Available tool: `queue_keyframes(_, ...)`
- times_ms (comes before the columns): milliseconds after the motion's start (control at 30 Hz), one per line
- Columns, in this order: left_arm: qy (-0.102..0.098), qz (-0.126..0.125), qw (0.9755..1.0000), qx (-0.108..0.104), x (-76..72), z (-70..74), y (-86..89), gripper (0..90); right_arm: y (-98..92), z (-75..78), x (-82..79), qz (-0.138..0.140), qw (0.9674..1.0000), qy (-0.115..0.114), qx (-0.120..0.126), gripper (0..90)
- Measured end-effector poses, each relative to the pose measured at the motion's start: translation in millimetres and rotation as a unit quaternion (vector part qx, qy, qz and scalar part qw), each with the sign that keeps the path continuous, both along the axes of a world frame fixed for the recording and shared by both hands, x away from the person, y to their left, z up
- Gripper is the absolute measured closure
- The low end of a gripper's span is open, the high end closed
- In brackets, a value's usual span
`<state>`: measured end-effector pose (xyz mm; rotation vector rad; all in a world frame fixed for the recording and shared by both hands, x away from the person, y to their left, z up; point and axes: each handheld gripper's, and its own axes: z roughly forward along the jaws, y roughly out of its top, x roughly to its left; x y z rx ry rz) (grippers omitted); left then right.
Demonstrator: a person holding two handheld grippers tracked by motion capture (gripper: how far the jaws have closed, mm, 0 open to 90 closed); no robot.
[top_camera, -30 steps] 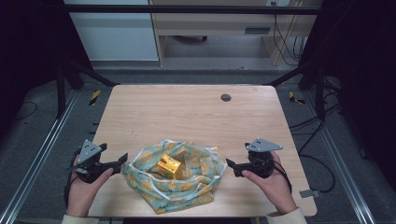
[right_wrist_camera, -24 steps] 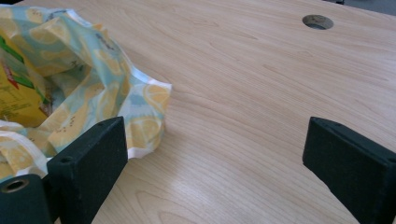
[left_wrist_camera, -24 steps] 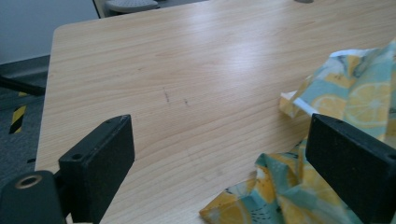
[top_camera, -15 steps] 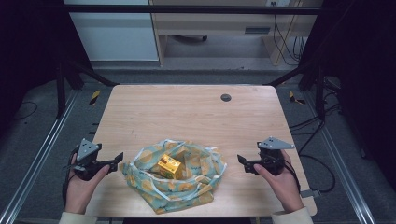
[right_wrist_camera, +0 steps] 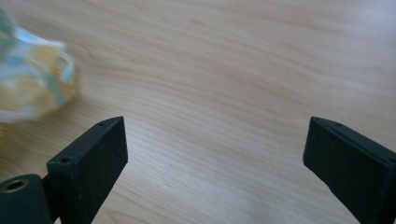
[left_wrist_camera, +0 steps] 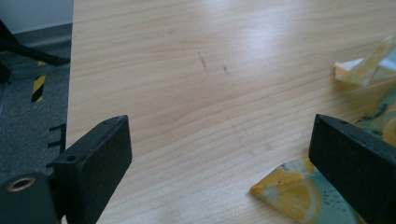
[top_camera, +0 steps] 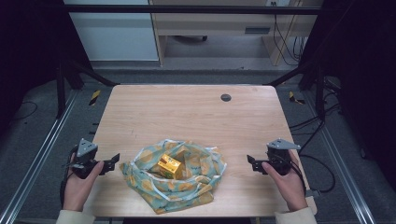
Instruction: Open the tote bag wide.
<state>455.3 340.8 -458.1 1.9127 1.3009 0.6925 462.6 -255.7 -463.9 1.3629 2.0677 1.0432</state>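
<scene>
We see a cloth (top_camera: 173,179) bunched at the table's (top_camera: 187,116) near edge, a yellow box (top_camera: 169,166) nested in it. Our left gripper (top_camera: 113,162) hangs just beside its left side and our right gripper (top_camera: 250,163) farther off its right, both jaws spread wide and holding nothing.

- Table (top_camera: 187,116): pale wood with fine brown grain; a few short dark scuffs show in the left gripper view.
- Grommet (top_camera: 226,97): dark grey, round, set in the table top.
- Cloth (top_camera: 201,184): pale teal with yellow-orange lemon slices, white bands and small black specks.
- Box (top_camera: 169,166): golden yellow, shiny, with darker markings too small to read.
- Left gripper (top_camera: 112,163): black, with a grey plate on top.
- Right gripper (top_camera: 251,163): black, also topped by a grey plate.
- Jaws, in both gripper views: matt black; a brass-coloured ring sits at the lower left.
- Sleeves (top_camera: 74,217): cream.
- Floor (top_camera: 42,121): grey, with yellow-and-black striped tape (top_camera: 95,97).
</scene>
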Motion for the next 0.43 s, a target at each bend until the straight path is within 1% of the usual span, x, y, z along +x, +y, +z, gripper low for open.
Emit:
queue_keyframes(33, 0.003, 0.001, 1.0, 0.0, 0.5, -1.4, -0.2, 6.0, -2.0, -3.2, 0.4, -0.008, 0.9999, 0.01, -0.005, 7.4)
queue_keyframes(67, 0.012, 0.001, 0.9999, 0.006, 1.3, -3.2, -0.3, 6.0, -3.0, -5.5, 0.9, -0.014, 0.9997, 0.018, -0.008, 7.5)
queue_keyframes(100, 0.017, 0.003, 0.9998, 0.011, 1.7, -4.2, -0.6, 6.0, -4.3, -9.0, 1.4, -0.021, 0.9993, 0.027, -0.013, 7.6)
queue_keyframes(133, 0.019, 0.007, 0.9997, 0.016, 2.0, -5.0, -1.0, 6.0, -4.6, -10.1, 1.2, -0.023, 0.9991, 0.032, -0.013, 7.7)
queue_keyframes(167, 0.022, 0.012, 0.9995, 0.019, 2.2, -5.3, -0.8, 6.4, -5.1, -11.8, 2.0, -0.023, 0.9991, 0.031, -0.02, 7.7)
queue_keyframes(200, 0.026, 0.013, 0.9994, 0.021, 2.4, -5.8, -0.6, 6.5, -4.9, -12.8, 2.4, -0.024, 0.999, 0.032, -0.021, 7.8)
queue_keyframes(300, 0.039, 0.016, 0.9985, 0.034, 2.8, -8.7, -1.6, 6.8, -3.4, -14.8, 2.6, -0.028, 0.9984, 0.04, -0.029, 7.8)
queue_keyframes(333, 0.04, 0.016, 0.9984, 0.036, 2.7, -8.5, -1.7, 7.1, -3.4, -15.4, 2.7, -0.029, 0.9983, 0.041, -0.03, 7.8)
queue_keyframes(367, 0.037, 0.016, 0.9987, 0.032, 2.6, -8.1, -2.1, 7.1, -3.5, -15.7, 2.7, -0.03, 0.9982, 0.042, -0.03, 7.8)
queue_keyframes(433, 0.037, 0.014, 0.9988, 0.03, 2.5, -7.6, -3.3, 7.1, -4.5, -16.0, 3.0, -0.031, 0.9982, 0.042, -0.031, 7.8)
